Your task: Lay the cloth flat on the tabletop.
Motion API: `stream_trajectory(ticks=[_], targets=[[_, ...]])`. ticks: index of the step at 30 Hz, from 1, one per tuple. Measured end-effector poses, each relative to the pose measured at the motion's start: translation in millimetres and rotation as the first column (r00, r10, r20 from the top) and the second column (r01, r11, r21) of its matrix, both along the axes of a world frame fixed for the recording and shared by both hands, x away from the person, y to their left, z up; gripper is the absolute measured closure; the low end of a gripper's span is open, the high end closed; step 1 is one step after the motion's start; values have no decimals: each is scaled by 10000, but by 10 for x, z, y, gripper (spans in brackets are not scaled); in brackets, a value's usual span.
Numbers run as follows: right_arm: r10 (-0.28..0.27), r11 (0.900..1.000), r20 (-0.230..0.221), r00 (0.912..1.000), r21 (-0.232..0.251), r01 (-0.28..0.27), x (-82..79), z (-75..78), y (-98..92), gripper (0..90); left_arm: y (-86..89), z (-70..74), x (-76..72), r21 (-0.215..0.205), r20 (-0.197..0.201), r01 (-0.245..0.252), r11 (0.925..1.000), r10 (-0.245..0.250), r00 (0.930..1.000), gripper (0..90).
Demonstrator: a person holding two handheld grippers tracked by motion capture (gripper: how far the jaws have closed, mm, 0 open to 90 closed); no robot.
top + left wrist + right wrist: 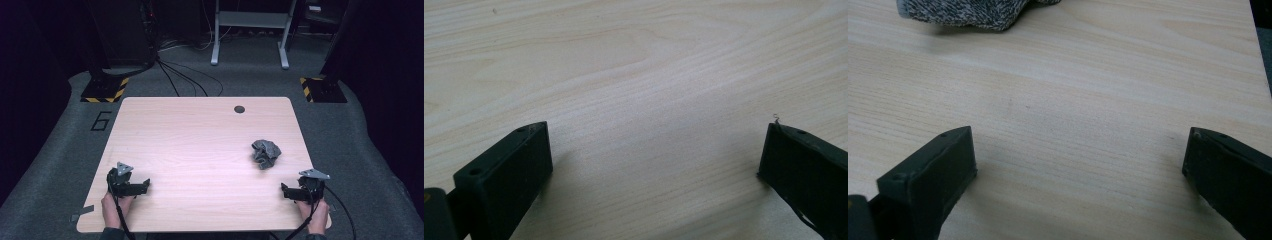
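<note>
A crumpled grey knitted cloth lies on the right half of the light wooden table; its speckled edge shows at the top of the right gripper view. My left gripper rests near the front left of the table, held by a hand, jaws wide apart over bare wood. Near the front right corner, my right gripper stands open as well, a short way in front of the cloth, with nothing between its jaws.
A small dark round hole sits near the table's far edge. Grey carpet surrounds the table, with cables, yellow-black striped stand bases and a white frame beyond. The table's right edge lies close to the right gripper.
</note>
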State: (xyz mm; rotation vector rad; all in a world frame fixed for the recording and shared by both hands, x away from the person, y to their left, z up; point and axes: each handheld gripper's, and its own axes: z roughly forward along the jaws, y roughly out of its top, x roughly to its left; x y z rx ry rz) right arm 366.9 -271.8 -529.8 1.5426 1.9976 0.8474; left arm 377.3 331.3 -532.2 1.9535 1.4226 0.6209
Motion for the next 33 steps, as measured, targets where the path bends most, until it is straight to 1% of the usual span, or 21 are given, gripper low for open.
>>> stream_trajectory(ticks=[16, 18, 21, 25, 26, 27, 29, 30, 31, 33], targets=[[36, 10000, -14, 10000, 30, -36, 3, 2, -1, 2, -1, 1, -1, 23, 11, -27, 10000, 27, 10000, 3], [92, 10000, -122, 9999, -11, -92, 6, 6, 4, 0, -2, 0, -1, -6, 3, -25, 10000, 25, 10000, 4], [12, 10000, -126, 9999, 56, -11, 10, 7, 14, 0, -1, 1, -1, -3, -6, -19, 10000, 19, 10000, 3], [130, 9999, -196, 9997, 5, -130, 18, 15, 3, 0, -2, 0, -1, -10, 0, -28, 10000, 28, 10000, 3], [145, 9997, -106, 9998, 215, -142, 16, 21, -3, 0, -1, 1, -1, 0, -8, -16, 10000, 16, 10000, 3], [124, 9994, -102, 9999, 321, -121, 14, 27, -6, 0, -1, 1, -1, 0, -8, -16, 10000, 16, 10000, 4], [221, 9992, -114, 9997, 342, -217, 14, 31, -17, 0, -1, 1, -1, -6, -2, -24, 10000, 24, 10000, 4], [229, 9984, -129, 9997, 513, -222, 18, 48, -20, 0, -2, 0, -1, -11, 0, -28, 10000, 28, 10000, 4], [229, 9984, -129, 9997, 513, -222, 18, 48, -20, 0, -2, 0, -1, -11, 0, -28, 10000, 28, 10000, 4], [265, 9982, -73, 9996, 544, -261, 27, 111, 4, 0, -2, 0, -1, -8, 0, -27, 10000, 27, 10000, 4]])
